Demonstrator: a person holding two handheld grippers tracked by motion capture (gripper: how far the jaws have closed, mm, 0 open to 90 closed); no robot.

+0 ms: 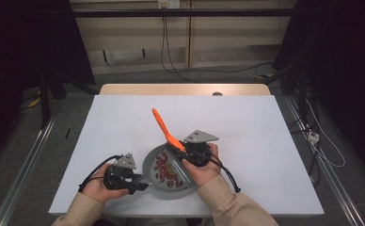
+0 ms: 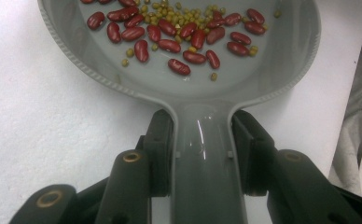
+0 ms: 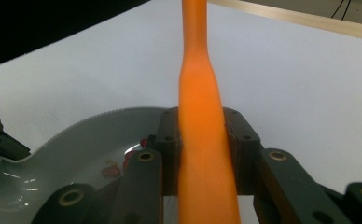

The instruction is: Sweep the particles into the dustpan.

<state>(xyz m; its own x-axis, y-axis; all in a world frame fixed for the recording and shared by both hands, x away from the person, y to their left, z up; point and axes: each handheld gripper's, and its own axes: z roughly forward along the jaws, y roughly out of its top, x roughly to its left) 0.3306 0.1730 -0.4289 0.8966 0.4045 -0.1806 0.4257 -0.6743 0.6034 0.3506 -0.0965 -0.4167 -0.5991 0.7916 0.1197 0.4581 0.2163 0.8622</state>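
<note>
A grey pan (image 1: 148, 162) sits on the white table near its front edge and holds red kidney beans (image 1: 166, 172) mixed with small yellow-green beans (image 2: 170, 14). My left gripper (image 1: 139, 182) is shut on the pan's handle (image 2: 202, 154), with a pad on each side of it. My right gripper (image 1: 183, 151) hovers over the pan's right rim, shut on an orange utensil (image 1: 163, 128). The utensil's slim end slants up and away over the table (image 3: 195, 28). Its lower end is hidden under the gripper. The pan's rim (image 3: 90, 119) curves just beyond the right jaws.
The white board (image 1: 251, 127) covers a wooden table (image 1: 185, 89) with open surface behind and beside the pan. Cables (image 1: 312, 136) lie on the floor at the right. Metal rails (image 1: 25, 160) run along the table's left side.
</note>
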